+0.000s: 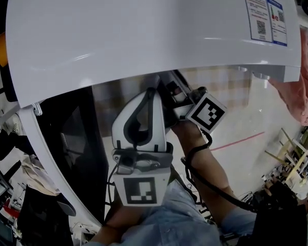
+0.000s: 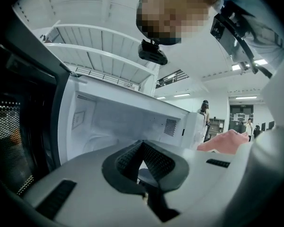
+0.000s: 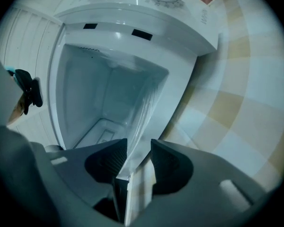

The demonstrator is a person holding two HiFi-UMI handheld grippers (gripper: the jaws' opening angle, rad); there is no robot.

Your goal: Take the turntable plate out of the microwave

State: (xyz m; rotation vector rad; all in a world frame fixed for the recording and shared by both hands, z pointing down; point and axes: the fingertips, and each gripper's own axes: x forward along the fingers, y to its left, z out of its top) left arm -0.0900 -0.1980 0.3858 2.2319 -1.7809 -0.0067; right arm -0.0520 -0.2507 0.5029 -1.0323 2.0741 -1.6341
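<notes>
The white microwave (image 1: 143, 29) fills the head view from above, its dark door (image 1: 72, 142) swung open to the left. Both grippers reach in under its front edge. In the right gripper view the clear glass turntable plate (image 3: 143, 105) runs edge-on out of the cavity (image 3: 94, 89) and passes between the jaws of my right gripper (image 3: 138, 143). That gripper is open and rolled onto its side, its pads apart from the rim. My left gripper (image 2: 142, 144) points into the cavity (image 2: 123, 122) with its tips together; I make out nothing held.
A pink cloth (image 1: 297, 96) hangs at the right. The checkered floor (image 3: 236, 103) lies below the microwave. Clutter sits at the lower left (image 1: 20, 188) and lower right (image 1: 292, 173). A black cable (image 1: 210, 183) trails from the right forearm. People (image 2: 204, 109) stand far off.
</notes>
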